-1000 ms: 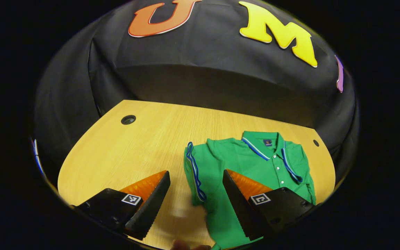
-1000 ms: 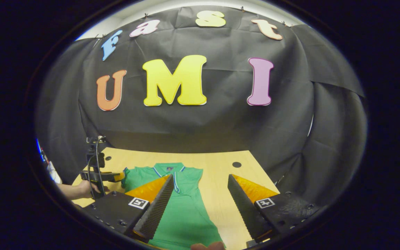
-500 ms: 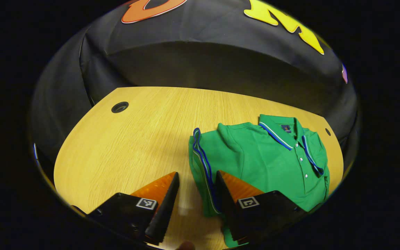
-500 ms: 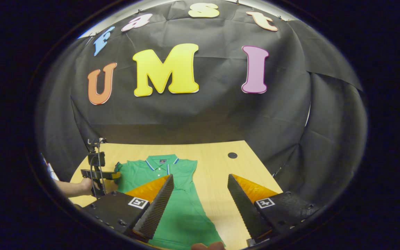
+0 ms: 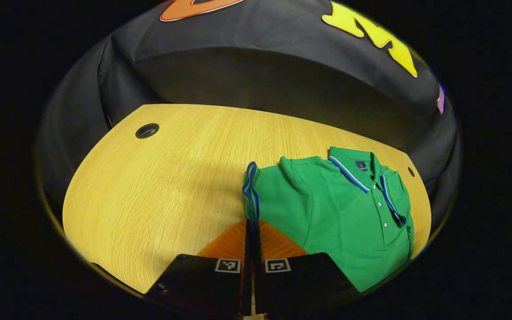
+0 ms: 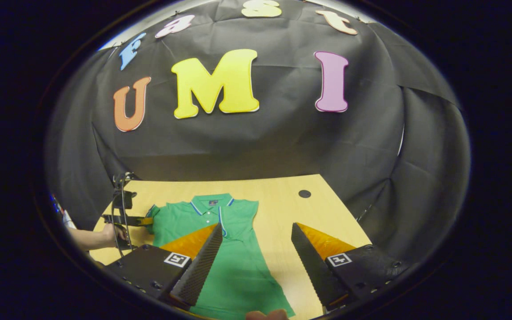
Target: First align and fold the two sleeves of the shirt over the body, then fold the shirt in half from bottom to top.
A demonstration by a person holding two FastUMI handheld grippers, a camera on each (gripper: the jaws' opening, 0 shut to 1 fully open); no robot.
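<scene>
A green polo shirt (image 5: 340, 213) with blue-and-white trim lies face up on the wooden table (image 5: 162, 178), collar toward the booth wall. My left gripper (image 5: 251, 222) is shut on the blue-trimmed cuff of the shirt's near sleeve (image 5: 250, 191), which stands up bunched from the fingertips. The other sleeve's trimmed edge (image 5: 394, 202) lies across the chest beside the buttons. In the right gripper view the shirt (image 6: 238, 271) runs under my right gripper (image 6: 256, 284), which hovers open over its lower half. Farther off at the left, a hand (image 6: 107, 235) holds the left gripper (image 6: 142, 221) at the sleeve.
Round cable holes sit in the table at the far left (image 5: 147, 130) and far right (image 5: 410, 171), the latter also in the right gripper view (image 6: 304, 194). Bare wood spreads left of the shirt. The black booth wall closes off the table's back.
The left gripper moved in on the near sleeve and its fingers went from wide open to shut on the cuff. The right gripper stayed open and barely shifted.
</scene>
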